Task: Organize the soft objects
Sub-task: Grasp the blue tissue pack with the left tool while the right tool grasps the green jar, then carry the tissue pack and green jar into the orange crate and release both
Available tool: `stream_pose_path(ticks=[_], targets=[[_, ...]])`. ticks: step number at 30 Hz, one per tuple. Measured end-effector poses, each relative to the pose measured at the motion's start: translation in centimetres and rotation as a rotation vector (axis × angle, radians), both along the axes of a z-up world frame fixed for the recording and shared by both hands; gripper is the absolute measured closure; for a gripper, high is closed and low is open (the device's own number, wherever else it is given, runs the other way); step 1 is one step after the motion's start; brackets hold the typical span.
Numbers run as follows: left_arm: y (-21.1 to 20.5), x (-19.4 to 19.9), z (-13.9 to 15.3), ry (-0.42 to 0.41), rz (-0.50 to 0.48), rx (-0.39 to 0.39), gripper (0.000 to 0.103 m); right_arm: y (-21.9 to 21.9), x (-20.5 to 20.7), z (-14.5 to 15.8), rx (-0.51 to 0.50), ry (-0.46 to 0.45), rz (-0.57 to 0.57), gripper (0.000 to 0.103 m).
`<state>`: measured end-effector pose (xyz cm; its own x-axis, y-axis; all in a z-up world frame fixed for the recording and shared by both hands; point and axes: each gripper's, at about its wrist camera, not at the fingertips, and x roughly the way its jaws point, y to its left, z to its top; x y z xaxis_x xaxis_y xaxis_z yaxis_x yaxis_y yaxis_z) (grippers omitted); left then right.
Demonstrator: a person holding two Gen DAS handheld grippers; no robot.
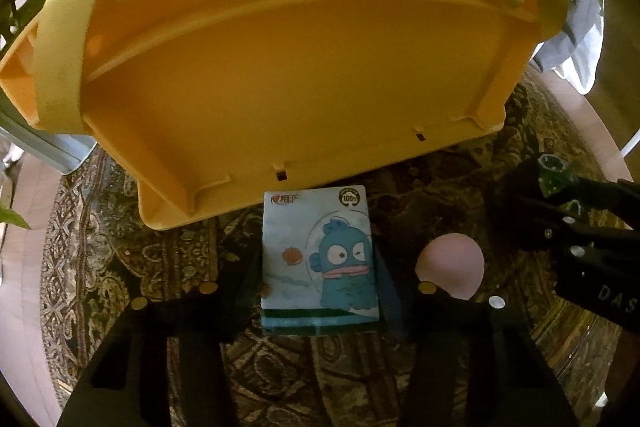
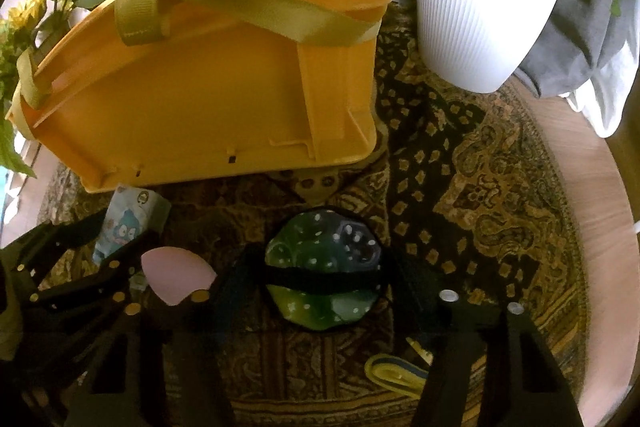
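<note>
A blue tissue pack (image 1: 318, 255) with a cartoon fish lies between the fingers of my left gripper (image 1: 316, 291), whose jaws stand close against its sides. It also shows in the right wrist view (image 2: 128, 223). A pink soft ball (image 1: 450, 269) sits just right of it, and shows again in the right wrist view (image 2: 176, 277). My right gripper (image 2: 320, 287) has a green dotted soft pouch (image 2: 324, 267) between its fingers, with a black band across it. The yellow basket (image 1: 280, 67) with fabric straps stands just behind, empty; it shows too in the right wrist view (image 2: 208, 87).
Everything rests on a patterned brown rug (image 2: 460, 187) on a round wooden table (image 2: 592, 195). A white ribbed plant pot (image 2: 480, 11) stands right of the basket. Sunflowers (image 2: 36, 11) are at the left. A yellow-blue item (image 2: 396, 375) lies near the front.
</note>
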<state>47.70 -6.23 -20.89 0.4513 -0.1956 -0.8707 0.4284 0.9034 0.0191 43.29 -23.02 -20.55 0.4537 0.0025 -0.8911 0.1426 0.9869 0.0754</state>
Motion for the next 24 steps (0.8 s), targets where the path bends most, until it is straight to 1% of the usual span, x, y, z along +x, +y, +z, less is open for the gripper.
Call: stream_pose_path(ticks=[4,11,18,24], targets=[[-0.1,-0.3,0.3,-0.013,0.003,0.002,0.051,-0.1,-0.2,0.0,0.011,-0.002,-0.004,0.040],[0.5,-1.7,1.9,-0.044,0.008,-0.014,0.051,0.5,-1.2,0.8,0.015,-0.016,0.002,0.040],[1.8,-3.2,3.7,-0.039,0.031,-0.061,0.051,1.2,-2.6,3.1,0.007,-0.071,0.012,0.040],[2.6,-4.9,6.2,-0.092,0.043,-0.088,0.051,2.5,-3.9,5.2,0.000,-0.117,0.023,0.040]])
